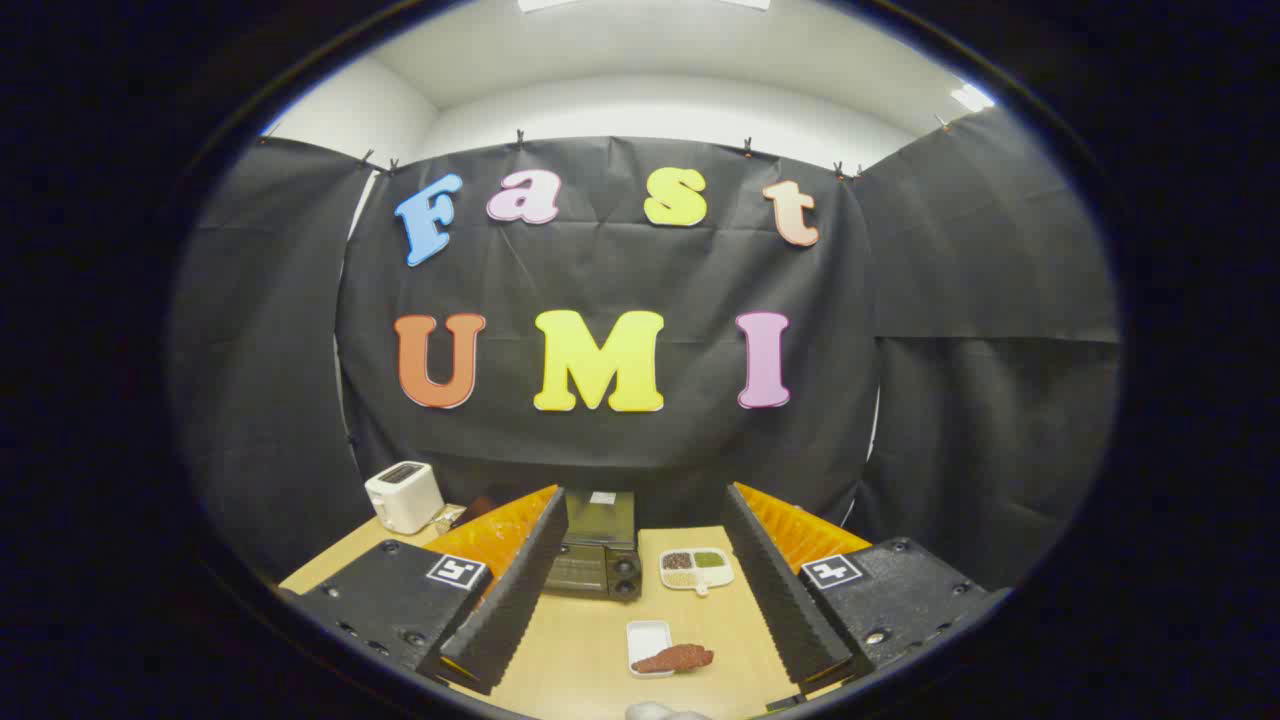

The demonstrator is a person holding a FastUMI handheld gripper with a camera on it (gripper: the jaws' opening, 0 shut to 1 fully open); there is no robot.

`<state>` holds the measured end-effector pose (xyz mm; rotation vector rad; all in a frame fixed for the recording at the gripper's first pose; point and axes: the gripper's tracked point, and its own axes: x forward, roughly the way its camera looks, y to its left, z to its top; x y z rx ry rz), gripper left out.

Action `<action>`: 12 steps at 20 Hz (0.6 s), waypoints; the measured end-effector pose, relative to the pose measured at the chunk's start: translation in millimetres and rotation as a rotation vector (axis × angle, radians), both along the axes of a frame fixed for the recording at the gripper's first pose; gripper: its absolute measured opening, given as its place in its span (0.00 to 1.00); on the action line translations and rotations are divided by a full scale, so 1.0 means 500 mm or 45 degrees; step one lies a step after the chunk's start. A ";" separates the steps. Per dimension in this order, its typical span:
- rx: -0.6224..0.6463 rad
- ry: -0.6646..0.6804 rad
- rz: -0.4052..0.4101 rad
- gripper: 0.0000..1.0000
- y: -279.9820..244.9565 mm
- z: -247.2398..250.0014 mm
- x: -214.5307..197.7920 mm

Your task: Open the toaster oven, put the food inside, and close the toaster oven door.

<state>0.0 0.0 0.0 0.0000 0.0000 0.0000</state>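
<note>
Gripper view: looks forward over a wooden table (590, 640) toward the black cloth wall of the booth.
Far left: a white pop-up toaster (404, 496) stands at the table's back corner, beyond the left finger and well apart from the other things.
Gripper (640, 590): its two fingers are spread wide apart, nothing between the pads, nothing touched; it hangs above the table.
Left finger (510, 590): its ridged inner face runs toward the toaster oven's left side.
Toaster oven (596, 548): dark, set at the back of the table between the fingers and beyond them; its door is closed, with two knobs at the right of its front.
Small tray (648, 645): white, on the table between the fingers, nearer than the oven.
Food (673, 659): a reddish-brown piece lying partly on the small tray, its right end over the tray's edge.
Divided dish (696, 569): white, holding dark, green and pale fillings, just right of the toaster oven.
Right finger (775, 590): beside the divided dish, apart from it.
</note>
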 end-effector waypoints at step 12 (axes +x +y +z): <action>-0.017 -0.009 0.026 1.00 0.049 -0.012 0.019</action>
